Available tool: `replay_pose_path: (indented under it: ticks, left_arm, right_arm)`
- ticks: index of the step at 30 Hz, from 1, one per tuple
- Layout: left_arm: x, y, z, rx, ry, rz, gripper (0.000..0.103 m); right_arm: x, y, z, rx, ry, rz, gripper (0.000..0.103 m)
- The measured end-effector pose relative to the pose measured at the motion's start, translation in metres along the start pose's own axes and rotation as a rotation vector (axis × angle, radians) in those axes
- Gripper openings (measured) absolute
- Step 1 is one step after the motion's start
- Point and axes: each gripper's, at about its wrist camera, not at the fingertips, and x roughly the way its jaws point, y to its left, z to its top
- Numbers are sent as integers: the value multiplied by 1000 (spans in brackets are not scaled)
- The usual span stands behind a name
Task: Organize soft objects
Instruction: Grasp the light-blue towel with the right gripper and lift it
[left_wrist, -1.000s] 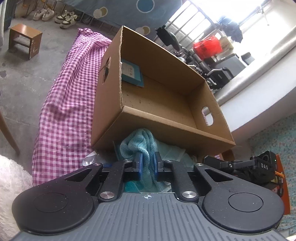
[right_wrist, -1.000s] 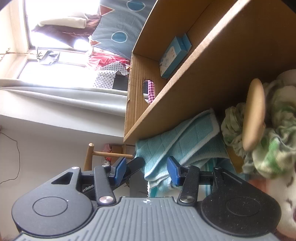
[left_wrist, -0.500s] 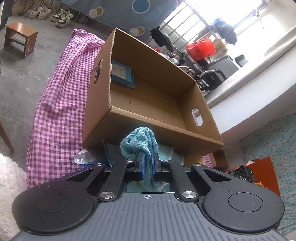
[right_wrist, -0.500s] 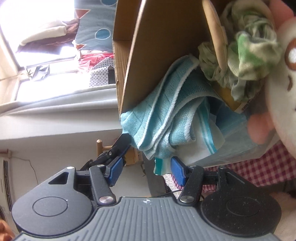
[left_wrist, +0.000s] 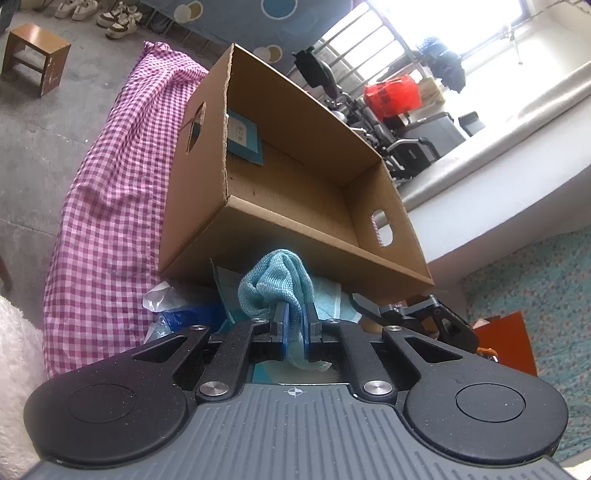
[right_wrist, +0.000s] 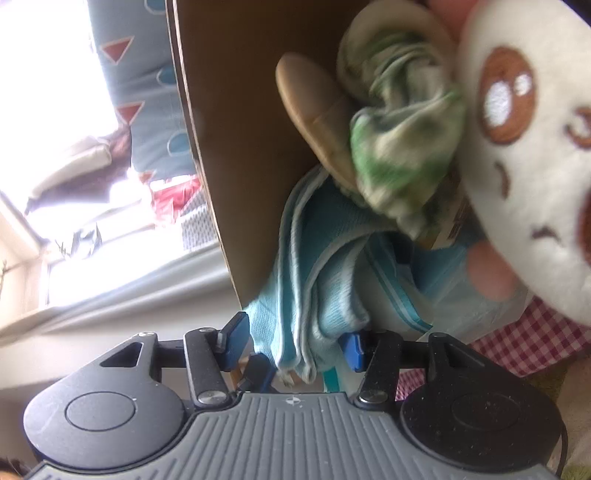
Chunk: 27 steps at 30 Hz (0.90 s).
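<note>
A light blue towel (left_wrist: 273, 277) lies bunched in front of an open cardboard box (left_wrist: 295, 236). My left gripper (left_wrist: 295, 325) is shut on a fold of it, just before the box's near wall. In the right wrist view the same towel (right_wrist: 314, 288) hangs against the box wall (right_wrist: 240, 129). My right gripper (right_wrist: 293, 345) has a thick fold between its jaws, which are closing; the right pad touches the cloth and the left pad stands at its edge. A crumpled green and white cloth (right_wrist: 402, 147) and a white plush toy (right_wrist: 535, 147) lie beside the towel.
The box holds only a blue booklet (left_wrist: 243, 136). It rests on a pink checked cloth (left_wrist: 110, 203). A tan wooden disc (right_wrist: 314, 110) leans on the box wall. A clear plastic bag (left_wrist: 166, 306) lies left of the towel. A wooden stool (left_wrist: 33, 55) stands on the floor.
The right gripper has rolled, dropped and come closer, so the towel's fold now sits between its jaws and the plush toy fills the right side. The left gripper keeps its grip, barely moved.
</note>
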Motion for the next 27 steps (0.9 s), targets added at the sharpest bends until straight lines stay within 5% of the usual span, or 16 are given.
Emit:
replay_pose_path:
  ticks: [6, 10, 16, 21, 27]
  left_arm:
    - [7, -4, 4, 42, 13, 18, 14]
    - [14, -4, 9, 34, 21, 19, 50]
    - [28, -9, 11, 60, 30, 76, 48]
    - [27, -21, 5, 133, 7, 137, 30]
    - [10, -28, -3, 156, -28, 122, 27]
  right_arm:
    - [1, -11, 0, 15, -55, -37, 28]
    - [4, -12, -3, 15, -54, -39, 26]
    - [7, -7, -4, -33, -50, -57, 21]
    - [7, 3, -6, -108, -51, -71, 18]
    - [6, 20, -15, -227, -55, -73, 17]
